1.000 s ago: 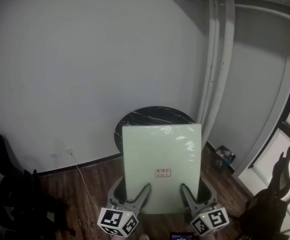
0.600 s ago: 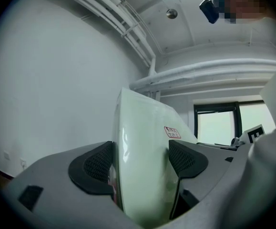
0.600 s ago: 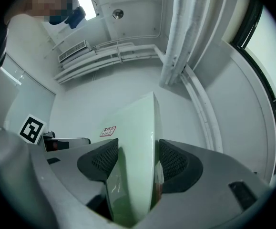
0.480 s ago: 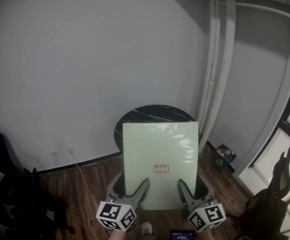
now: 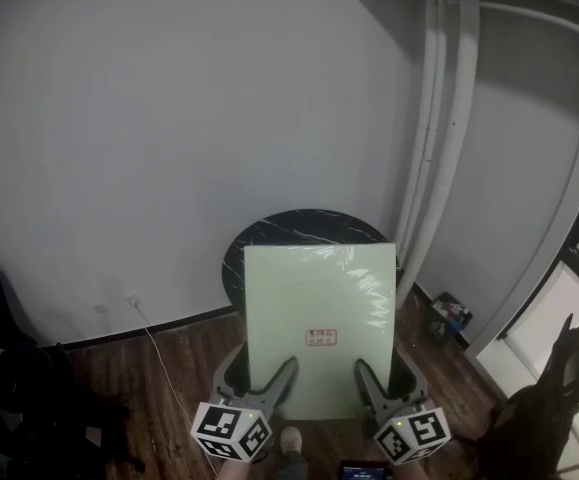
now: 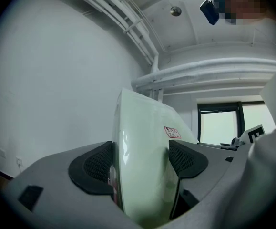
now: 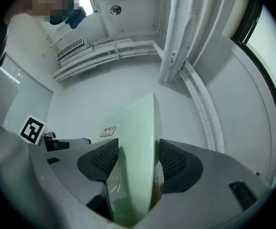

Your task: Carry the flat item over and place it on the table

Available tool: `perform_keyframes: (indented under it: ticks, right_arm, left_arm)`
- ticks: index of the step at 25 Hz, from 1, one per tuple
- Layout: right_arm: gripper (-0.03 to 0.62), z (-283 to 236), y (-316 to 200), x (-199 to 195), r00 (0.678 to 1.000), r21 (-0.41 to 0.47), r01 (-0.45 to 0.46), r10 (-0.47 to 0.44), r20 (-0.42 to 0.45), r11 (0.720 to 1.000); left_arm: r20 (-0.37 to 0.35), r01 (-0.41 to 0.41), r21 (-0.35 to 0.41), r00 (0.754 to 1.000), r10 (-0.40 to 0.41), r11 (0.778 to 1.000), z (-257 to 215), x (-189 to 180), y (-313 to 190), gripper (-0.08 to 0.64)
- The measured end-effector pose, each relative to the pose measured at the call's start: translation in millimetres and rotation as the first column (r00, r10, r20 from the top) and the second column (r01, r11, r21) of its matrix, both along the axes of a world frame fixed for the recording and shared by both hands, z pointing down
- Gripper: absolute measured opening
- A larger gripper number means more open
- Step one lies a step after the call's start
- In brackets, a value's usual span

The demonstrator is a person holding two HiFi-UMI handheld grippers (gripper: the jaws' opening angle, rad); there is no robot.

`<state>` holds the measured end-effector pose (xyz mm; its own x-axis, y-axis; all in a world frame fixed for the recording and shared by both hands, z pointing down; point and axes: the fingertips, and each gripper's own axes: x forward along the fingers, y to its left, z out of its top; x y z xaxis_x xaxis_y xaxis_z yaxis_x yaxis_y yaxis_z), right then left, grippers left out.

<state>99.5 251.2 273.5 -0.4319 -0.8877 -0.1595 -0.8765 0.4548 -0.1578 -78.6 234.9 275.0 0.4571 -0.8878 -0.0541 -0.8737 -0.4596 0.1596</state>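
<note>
board: pale green flat board (image 5: 319, 313) sits centre frame in the head view, a little below the middle; glossy face toward you; small red-printed label (image 5: 321, 338) low on that face; print too small to read
left gripper: your left gripper (image 6: 140, 162) is pinching the board's bottom edge near its left corner; the board stands edge-on between the black ribbed pads (image 6: 98, 165)
right gripper: your right gripper (image 7: 138, 162) is clamped on the same bottom edge near the right corner; a pad on each face
table: round black marble-look table (image 5: 304, 230) shows just above the board in the head view; the board covers its near part; can't tell whether the board touches it
marker cubes: one per gripper at the bottom of the frame; left cube (image 5: 231, 431), right cube (image 5: 412, 436)
surroundings: wood floor (image 5: 159, 408) lower left; white pipes (image 5: 439, 128) run up the wall upper right
</note>
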Motion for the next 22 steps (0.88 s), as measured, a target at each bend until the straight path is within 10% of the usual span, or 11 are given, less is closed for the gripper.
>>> perform_keyframes:
  ticks: [22]
  right_arm:
    - [0.23,17.7,-271.8,-26.3,0.998,-0.054,-0.066,0.067,0.009,0.996]
  left_arm:
    - [-0.002,-0.071,-0.05,0.997,0.071,0.996,17.2,-25.7,-283.6,0.379]
